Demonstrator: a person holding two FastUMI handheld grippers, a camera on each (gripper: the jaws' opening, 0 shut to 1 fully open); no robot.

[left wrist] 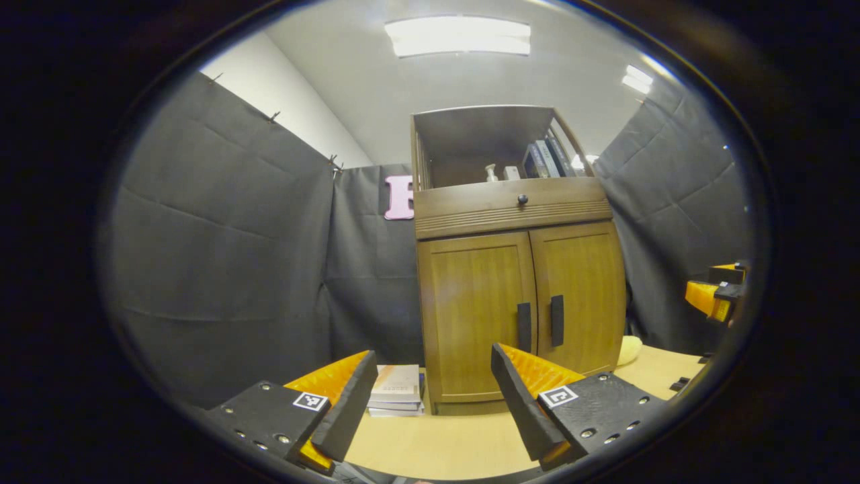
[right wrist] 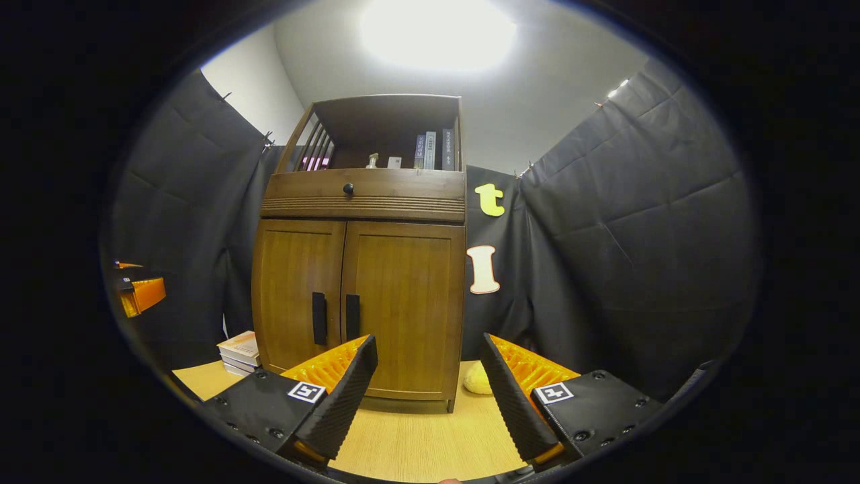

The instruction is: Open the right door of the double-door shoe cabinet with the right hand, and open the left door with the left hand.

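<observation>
A brown wooden shoe cabinet (left wrist: 517, 269) (right wrist: 363, 269) stands on a light wooden table, both doors closed. The left door (left wrist: 477, 309) (right wrist: 295, 296) and right door (left wrist: 581, 296) (right wrist: 406, 302) each carry a black vertical handle near the middle seam: left handle (left wrist: 524, 327) (right wrist: 319, 318), right handle (left wrist: 557, 320) (right wrist: 352, 316). My left gripper (left wrist: 433, 376) is open, short of the cabinet, below the left door. My right gripper (right wrist: 426, 366) is open too, in front of the right door's lower part. The right gripper also shows at the far edge (left wrist: 715, 292), the left one likewise (right wrist: 138, 289).
A drawer with a black knob (left wrist: 522, 199) (right wrist: 348, 189) sits above the doors, and an open shelf with books (left wrist: 545, 158) tops it. A stack of books (left wrist: 396, 390) (right wrist: 240, 351) lies left of the cabinet. A yellow soft object (left wrist: 630, 349) (right wrist: 478, 378) lies at its right.
</observation>
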